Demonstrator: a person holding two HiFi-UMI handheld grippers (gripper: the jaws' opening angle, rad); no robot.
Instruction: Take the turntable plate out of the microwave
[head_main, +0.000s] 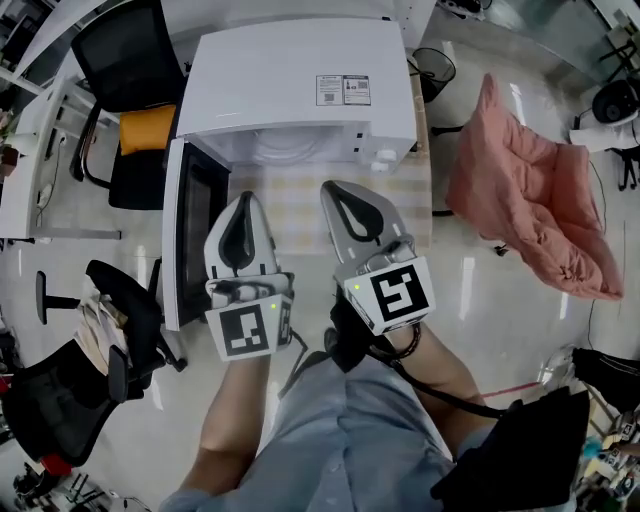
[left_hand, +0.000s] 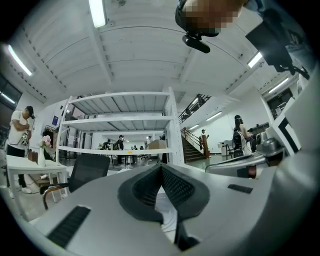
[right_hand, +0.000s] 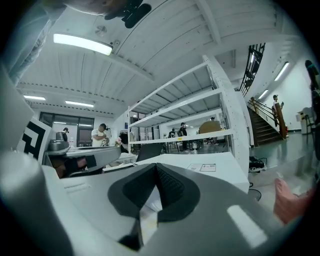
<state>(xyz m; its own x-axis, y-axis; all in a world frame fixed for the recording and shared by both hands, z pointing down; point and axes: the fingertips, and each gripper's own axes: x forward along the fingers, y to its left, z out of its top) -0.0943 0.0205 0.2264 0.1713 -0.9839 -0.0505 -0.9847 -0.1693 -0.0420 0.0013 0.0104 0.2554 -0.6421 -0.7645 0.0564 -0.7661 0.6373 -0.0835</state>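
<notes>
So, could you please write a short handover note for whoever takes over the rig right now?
Left gripper: shut, empty, held level in front of the microwave.
Right gripper: shut, empty, beside the left one.
The microwave stands on the checked-cloth table; its door is swung open, at the left in the head view.
Turntable plate: not out. Only a pale curved edge shows in the opening; I cannot confirm it is the plate.
Done: door open.
Left: reach in, grip the plate, bring it out.
</notes>
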